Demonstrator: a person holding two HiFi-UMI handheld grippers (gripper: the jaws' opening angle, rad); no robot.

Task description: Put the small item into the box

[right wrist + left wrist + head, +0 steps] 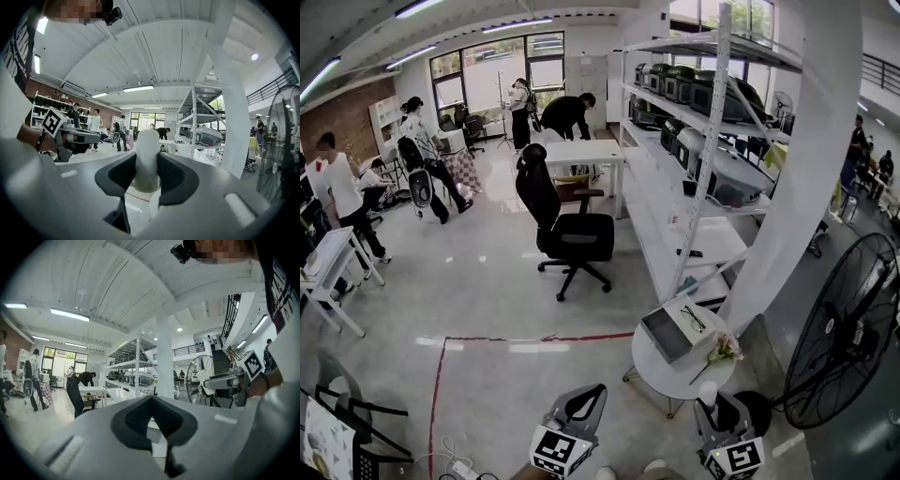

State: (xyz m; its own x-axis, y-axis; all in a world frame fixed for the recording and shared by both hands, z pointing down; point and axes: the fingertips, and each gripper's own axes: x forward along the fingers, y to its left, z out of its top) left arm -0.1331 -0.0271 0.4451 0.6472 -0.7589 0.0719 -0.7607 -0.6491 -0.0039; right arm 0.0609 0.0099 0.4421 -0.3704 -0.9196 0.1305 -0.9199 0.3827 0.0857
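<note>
At the lower right of the head view, the right tool [713, 410] is held above the floor just short of the round white bench [661, 380]. Its jaws are clamped on the small item [708, 394], a pale, rounded white piece standing upright. In the right gripper view the same item [146, 159] rises between the two dark pads [171, 173] and stands well clear of their tips. The right tool [146, 164] grips it about its lower half.

The box [675, 330] lies open on the bench, apart from the item, beyond it and a little to its left. It has a grey inner face and a pale flap, and a pair of spectacles [694, 319] rests on the flap. A flower sprig [724, 351] lies beside the box on the side nearer the right tool.

The left tool [586, 394] hangs over bare floor, well apart from the bench. In its own view the left tool [151, 401] has its jaws together at the tips, with nothing between them.

Not resolved: what the item is (its base is sunk between the pads) and whether the box already contains anything. Both tools are cut off by the lower edge of the head view. Each tool appears small and off to one side in the other's view.
</note>
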